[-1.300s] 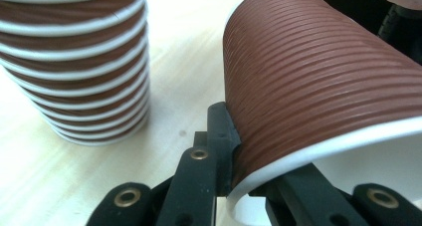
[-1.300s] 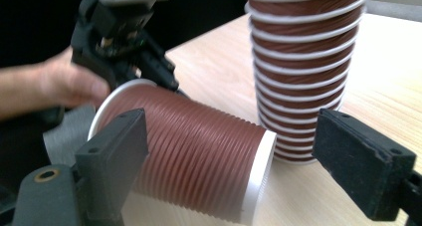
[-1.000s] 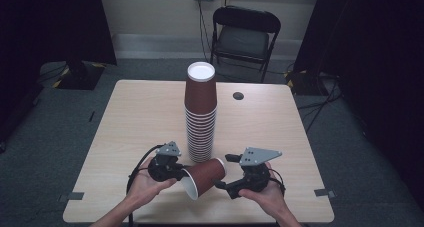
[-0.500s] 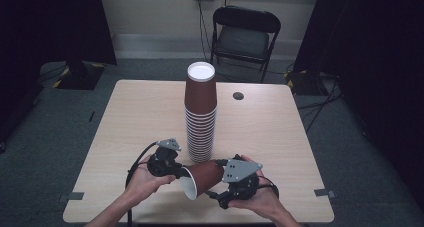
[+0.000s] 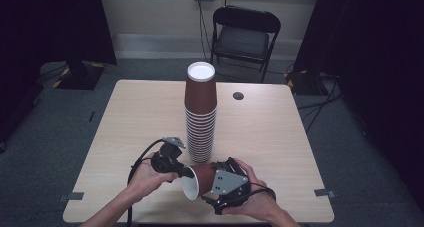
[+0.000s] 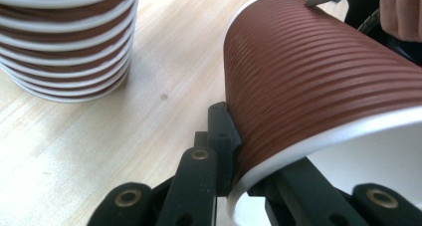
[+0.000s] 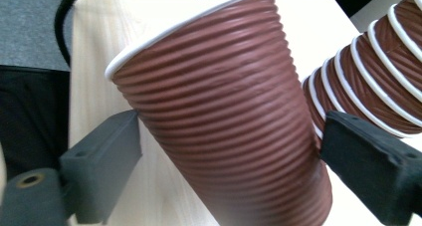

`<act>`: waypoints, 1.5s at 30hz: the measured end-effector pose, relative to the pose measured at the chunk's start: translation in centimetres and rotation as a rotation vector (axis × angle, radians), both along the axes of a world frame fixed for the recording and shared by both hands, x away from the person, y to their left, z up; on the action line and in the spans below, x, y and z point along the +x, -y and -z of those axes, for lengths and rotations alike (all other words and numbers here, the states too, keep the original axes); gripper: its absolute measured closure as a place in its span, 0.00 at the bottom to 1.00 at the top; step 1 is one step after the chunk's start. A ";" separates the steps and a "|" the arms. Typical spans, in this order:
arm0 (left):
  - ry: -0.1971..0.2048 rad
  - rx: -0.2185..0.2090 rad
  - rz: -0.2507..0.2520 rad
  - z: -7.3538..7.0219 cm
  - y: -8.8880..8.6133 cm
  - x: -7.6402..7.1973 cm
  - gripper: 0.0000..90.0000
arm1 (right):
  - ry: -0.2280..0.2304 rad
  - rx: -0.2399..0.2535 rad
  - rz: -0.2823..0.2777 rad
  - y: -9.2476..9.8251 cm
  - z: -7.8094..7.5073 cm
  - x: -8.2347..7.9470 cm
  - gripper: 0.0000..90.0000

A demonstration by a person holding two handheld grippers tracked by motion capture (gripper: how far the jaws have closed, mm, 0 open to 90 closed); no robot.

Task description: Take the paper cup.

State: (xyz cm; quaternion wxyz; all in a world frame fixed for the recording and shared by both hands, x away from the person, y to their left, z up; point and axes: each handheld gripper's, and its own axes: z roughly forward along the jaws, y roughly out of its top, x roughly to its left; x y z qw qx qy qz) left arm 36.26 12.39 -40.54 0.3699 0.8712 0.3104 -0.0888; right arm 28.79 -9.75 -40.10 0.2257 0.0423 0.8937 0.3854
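A dim room with grey carpet and black curtains surrounds a pale wood-grain counter [image 5: 125, 117]; a black folding chair [image 5: 243, 37] stands beyond its far edge, and a small dark round disc [image 5: 238, 95] lies near that edge. At the middle of the counter rises a tall stack of cups [image 5: 200, 117], brown ribbed paper with white rolled rims, set upside down so the top one shows its white base. Near the front edge, just beside the foot of the stack, a single ribbed brown cup [image 5: 199, 179] of the same kind lies on its side off the surface, its white mouth toward the person; what can be seen of its white inside is bare. The left tongs [image 6: 234, 159] are closed tight on its rim, one jaw outside the ribbed wall and one inside the mouth. The right tongs [image 7: 226, 151] have just been opening; their jaws stand wide on either side of the cup's body, the left pad at the wall, the right one close beside it.
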 end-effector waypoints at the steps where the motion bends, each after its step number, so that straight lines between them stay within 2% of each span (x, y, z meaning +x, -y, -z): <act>1: 0.003 0.003 -0.018 -0.1 0.3 0.0 0.95 | -0.012 0.009 -0.008 -0.1 0.1 0.1 0.08; 4: -0.001 -0.007 -0.024 -0.1 0.5 0.0 0.94 | -0.011 -0.007 -0.020 -0.4 0.2 0.2 0.08; 5: -0.023 -0.029 -0.007 -0.1 0.7 0.1 0.95 | -0.005 -0.010 -0.026 -0.8 0.4 0.0 0.07; 6: -0.023 -0.029 -0.007 -0.1 0.7 0.1 0.97 | -0.005 -0.010 -0.026 -0.8 0.4 0.0 0.07; 7: -0.041 -0.053 0.003 -0.2 1.2 -0.2 0.97 | 0.008 -0.018 -0.019 -1.4 0.6 0.0 0.09; 8: -0.028 -0.038 0.009 -0.4 1.5 -0.3 0.97 | 0.009 -0.017 -0.023 -1.7 0.7 0.0 0.09; 11: -0.020 -0.032 0.002 -0.5 1.8 -0.4 0.97 | -0.003 -0.015 -0.025 -2.0 0.8 0.2 0.08; 12: -0.032 -0.046 0.012 -0.4 1.8 -0.3 0.97 | -0.002 -0.010 -0.021 -2.1 0.8 0.2 0.08; 14: -0.040 -0.045 0.004 -0.3 2.0 -0.1 0.97 | -0.016 0.005 -0.020 -2.2 0.7 0.4 0.08; 17: -0.039 -0.040 0.006 -0.2 2.1 -0.1 0.97 | -0.022 0.003 -0.015 -2.2 0.7 0.5 0.08; 18: -0.034 -0.026 -0.002 -0.3 2.1 -0.1 0.97 | -0.022 0.003 -0.015 -2.2 0.7 0.5 0.08; 22: -0.049 -0.021 0.005 -0.2 2.3 -0.1 0.96 | -0.032 0.021 -0.016 -2.3 0.8 0.5 0.08; 26: -0.042 -0.008 -0.014 -0.1 2.5 0.0 0.96 | -0.039 0.038 -0.008 -2.2 1.1 0.7 0.08; 30: -0.038 -0.014 -0.007 0.0 2.5 0.0 0.95 | -0.041 0.040 -0.004 -2.2 1.2 0.7 0.08; 31: -0.023 -0.010 -0.009 0.0 2.5 -0.2 0.95 | -0.040 0.051 0.000 -2.1 1.3 0.6 0.09; 34: -0.013 -0.018 -0.013 0.0 2.5 -0.3 0.94 | -0.042 0.057 0.003 -2.0 1.3 0.6 0.09; 36: 0.001 -0.016 -0.032 0.0 2.4 -0.4 0.93 | -0.038 0.070 0.014 -1.8 1.3 0.6 0.09; 38: -0.002 -0.049 -0.037 0.0 2.1 -0.5 0.92 | -0.040 0.086 0.031 -1.4 1.2 0.6 0.10; 45: 0.030 -0.076 -0.025 0.1 2.0 -0.9 0.89 | -0.061 0.113 0.057 -0.7 1.5 0.7 0.10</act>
